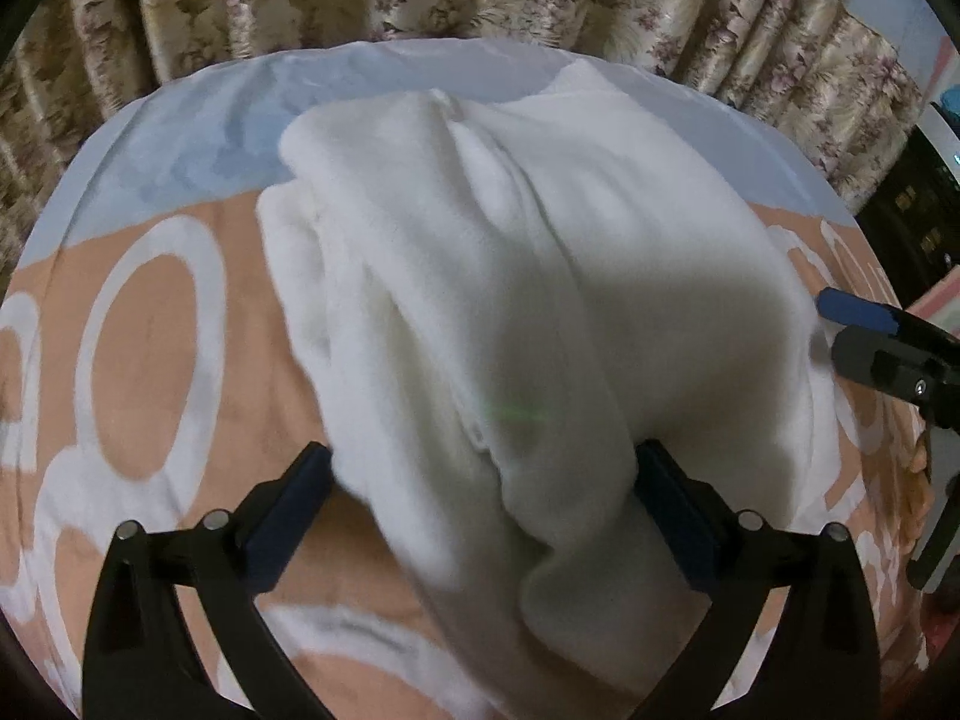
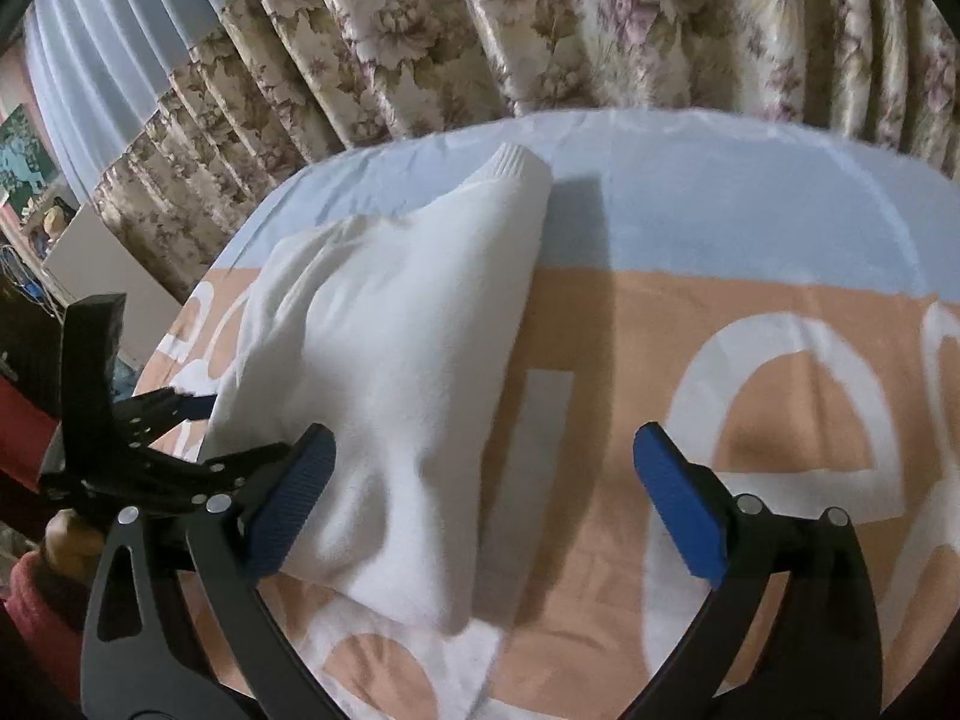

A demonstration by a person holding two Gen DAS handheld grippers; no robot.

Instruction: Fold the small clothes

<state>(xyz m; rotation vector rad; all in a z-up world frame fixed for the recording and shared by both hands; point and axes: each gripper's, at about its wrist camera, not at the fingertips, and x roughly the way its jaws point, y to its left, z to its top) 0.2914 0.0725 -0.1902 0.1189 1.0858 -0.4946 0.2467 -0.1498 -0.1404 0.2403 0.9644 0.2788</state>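
A white knitted garment lies bunched on the bed; it also shows in the right wrist view, its ribbed cuff pointing to the far edge. My left gripper is open, its blue pads wide apart on either side of the near end of the garment, which lies between them. My right gripper is open, its left pad at the garment's near edge, with bare sheet between the pads. The right gripper's tip shows at the garment's right side. The left gripper shows at the garment's left.
The bed sheet is peach with large white letters and a pale blue band at the far side. Floral curtains hang right behind the bed. Furniture stands at the far left.
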